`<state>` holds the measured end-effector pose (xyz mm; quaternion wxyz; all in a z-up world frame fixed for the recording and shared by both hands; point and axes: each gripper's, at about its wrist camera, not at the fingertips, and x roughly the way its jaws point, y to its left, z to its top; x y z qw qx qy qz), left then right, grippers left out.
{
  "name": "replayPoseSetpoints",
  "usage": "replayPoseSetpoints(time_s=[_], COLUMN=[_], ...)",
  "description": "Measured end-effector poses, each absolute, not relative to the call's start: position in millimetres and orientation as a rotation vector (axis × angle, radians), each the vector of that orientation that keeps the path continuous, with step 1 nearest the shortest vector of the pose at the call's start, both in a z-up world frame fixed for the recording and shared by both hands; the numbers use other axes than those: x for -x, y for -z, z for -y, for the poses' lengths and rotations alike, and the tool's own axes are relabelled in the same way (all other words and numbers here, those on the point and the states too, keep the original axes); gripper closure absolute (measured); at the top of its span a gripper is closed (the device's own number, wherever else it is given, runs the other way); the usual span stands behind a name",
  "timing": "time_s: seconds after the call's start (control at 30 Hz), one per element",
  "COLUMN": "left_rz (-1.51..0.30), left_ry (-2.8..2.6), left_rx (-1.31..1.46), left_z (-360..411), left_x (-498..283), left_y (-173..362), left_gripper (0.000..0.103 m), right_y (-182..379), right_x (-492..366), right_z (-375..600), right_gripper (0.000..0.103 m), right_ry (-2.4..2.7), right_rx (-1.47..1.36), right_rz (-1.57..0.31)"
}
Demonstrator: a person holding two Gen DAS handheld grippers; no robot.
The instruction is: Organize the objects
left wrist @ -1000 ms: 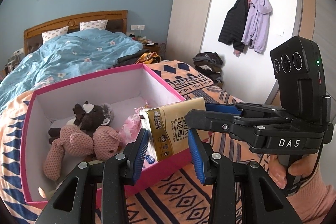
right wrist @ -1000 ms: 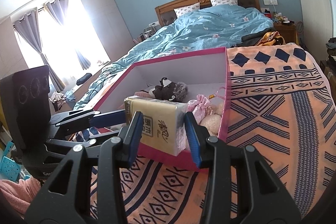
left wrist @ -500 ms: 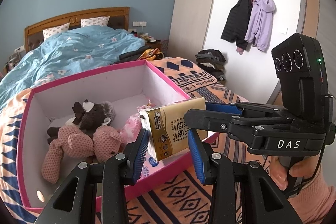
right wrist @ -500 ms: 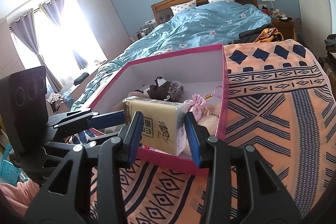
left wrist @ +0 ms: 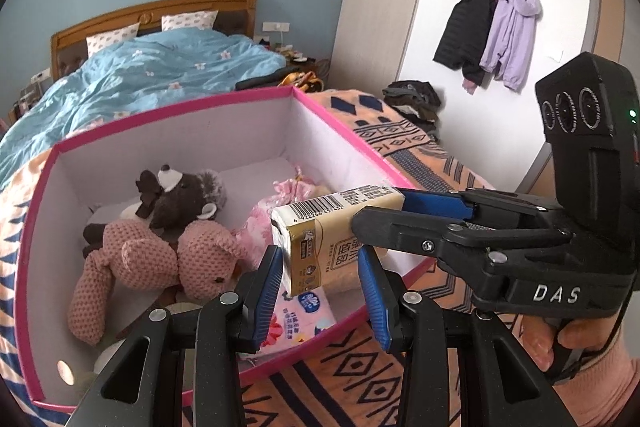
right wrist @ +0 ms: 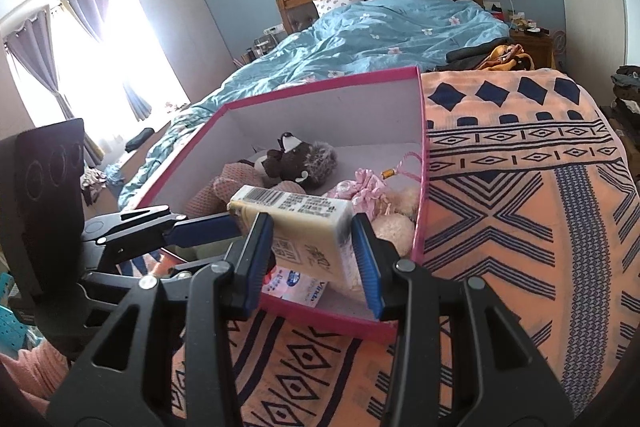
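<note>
Gold tissue pack, gripped by both tongs, is hanging over the pink box at frame centre; uneven release could tip it onto the plush toys.

Right tongs are clamping its end above a Vinda packet inside.
</note>
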<state>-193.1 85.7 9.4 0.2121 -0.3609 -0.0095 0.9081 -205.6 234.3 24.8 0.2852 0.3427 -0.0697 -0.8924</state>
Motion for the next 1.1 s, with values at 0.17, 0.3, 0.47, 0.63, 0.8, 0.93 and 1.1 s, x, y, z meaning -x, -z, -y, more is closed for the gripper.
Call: replayPoseSetpoints(time_s=[0.17,0.3,0.47,0.63,0.8,0.93,1.1], left_rz=[-0.038,-0.033,-0.041,-0.040,-0.037,0.039,0.039], left_ry=[-2.602,-2.613,-2.663,-2.741,-2.847,-2.878,-2.915], left_rx=[0.982,0.958,0.903,0.815,0.804,0.879,0.957], left_z=[-84,-78,-65,-48,-33,-21,-19], left_x=[188,178,154,119,89,81,72], left_y=[-10,-13,-22,-29,-22,-5,13], left_gripper=[0.043,0.034,0.020,0.005,0.000,0.000,0.000], right_y=[-22,-26,-31,-33,-26,-11,3], right_x=[204,195,176,150,127,112,100], right_z=[-231,-233,-234,-234,-227,-213,-198], right_gripper=[0.053,0.045,0.038,0.026,0.011,0.003,0.003], right_ry=[2.426,2.447,2.442,2.450,2.483,2.510,2.524], right_rx=[-0.920,-0.897,-0.856,-0.794,-0.767,-0.779,-0.790], right_rz=[0.160,0.153,0.161,0.157,0.117,0.044,-0.033])
